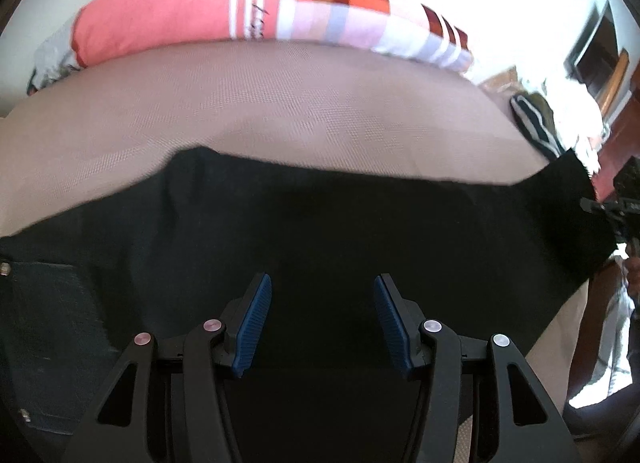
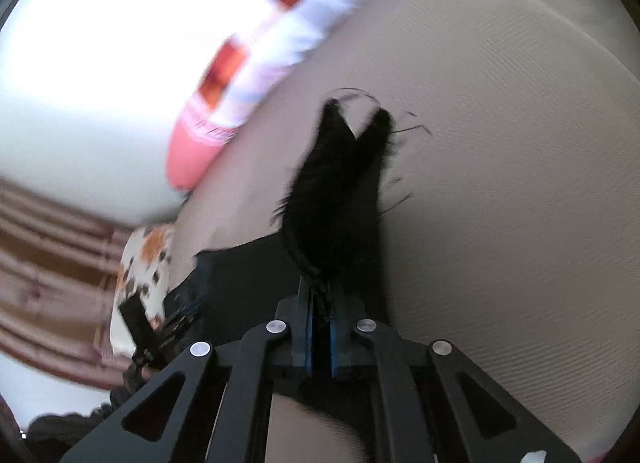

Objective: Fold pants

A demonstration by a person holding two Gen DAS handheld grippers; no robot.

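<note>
Pinching a frayed hem of the black pants point(image 2: 336, 199), the right gripper point(image 2: 320, 337) is clenched on cloth above a beige bedspread point(image 2: 500, 143). The left gripper point(image 1: 322, 323) hovers released over them; the pillow point(image 1: 168, 11) at 12 o'clock bears illegible script.

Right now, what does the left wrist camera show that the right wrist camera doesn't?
Only the left wrist view shows the left gripper open above the spread black pants, with their pocket. Only the right wrist view shows the right gripper shut on a frayed pant end, lifted. Both show the beige bed and the pink checked pillow.
</note>
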